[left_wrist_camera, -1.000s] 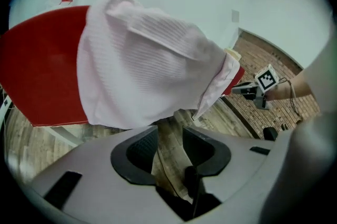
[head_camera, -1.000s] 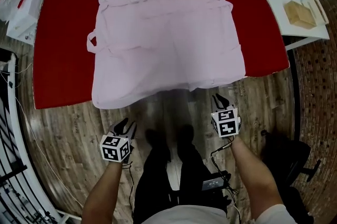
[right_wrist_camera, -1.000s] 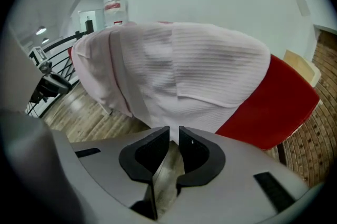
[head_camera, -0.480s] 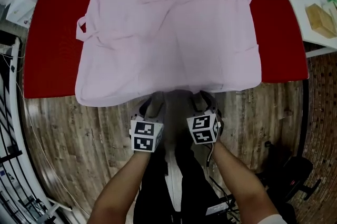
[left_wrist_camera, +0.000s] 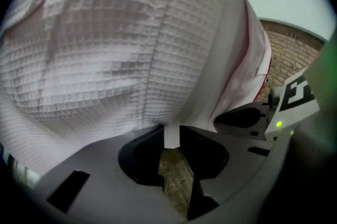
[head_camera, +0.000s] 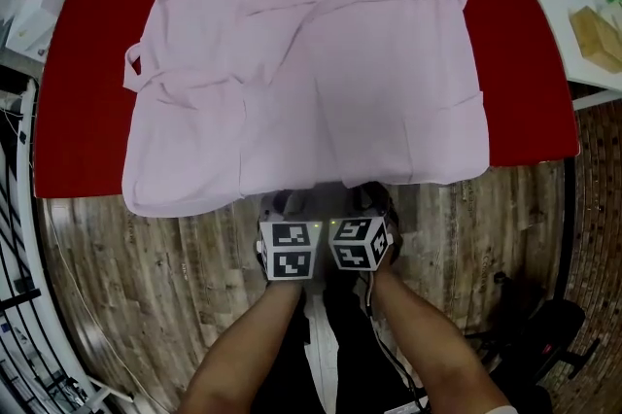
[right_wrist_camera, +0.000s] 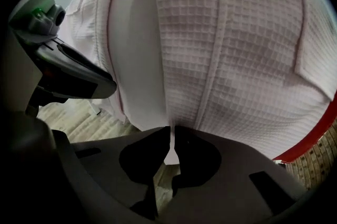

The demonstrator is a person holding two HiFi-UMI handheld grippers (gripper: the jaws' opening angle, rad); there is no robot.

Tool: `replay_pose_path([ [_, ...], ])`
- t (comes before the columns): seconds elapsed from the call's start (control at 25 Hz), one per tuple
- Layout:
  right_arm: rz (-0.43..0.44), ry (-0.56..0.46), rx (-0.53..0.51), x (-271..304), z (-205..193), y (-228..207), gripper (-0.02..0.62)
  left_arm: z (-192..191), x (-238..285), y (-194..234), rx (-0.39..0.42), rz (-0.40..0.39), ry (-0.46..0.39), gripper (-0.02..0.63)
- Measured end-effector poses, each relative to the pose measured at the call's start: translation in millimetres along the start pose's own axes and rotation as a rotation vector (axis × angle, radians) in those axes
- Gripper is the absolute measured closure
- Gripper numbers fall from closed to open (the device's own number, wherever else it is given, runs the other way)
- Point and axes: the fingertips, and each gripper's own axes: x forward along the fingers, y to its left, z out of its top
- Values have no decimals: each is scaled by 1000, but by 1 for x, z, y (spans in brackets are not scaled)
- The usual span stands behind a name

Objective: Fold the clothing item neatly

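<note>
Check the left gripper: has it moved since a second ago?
Yes. Against the red table, the left gripper moved right to the robe, mid-hem; its jaws have just been closing, hem between them.

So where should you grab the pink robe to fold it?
Grab the bottom hem, where the robe hangs off the table's near edge. Come from the near side, a little below it. That edge dangles free, so jaws can slip around it, while the rest lies flat on the table.
</note>
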Motion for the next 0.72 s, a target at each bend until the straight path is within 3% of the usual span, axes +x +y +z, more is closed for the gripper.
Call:
replay_pose_path([
  [0.08, 3, 7, 17, 2, 1, -3, 566, 3, 1, 2, 1, 9, 0, 571],
  [0.16, 22, 7, 39, 1, 1, -3, 574, 6, 0, 1, 1, 1, -8, 599],
  [0.52, 126, -26, 40, -9, 2, 25, 581, 1, -11, -27, 70, -141, -30, 603],
  [0.72, 48, -14, 73, -9, -10, 17, 574, -13, -18, -26, 53, -137, 2, 601],
])
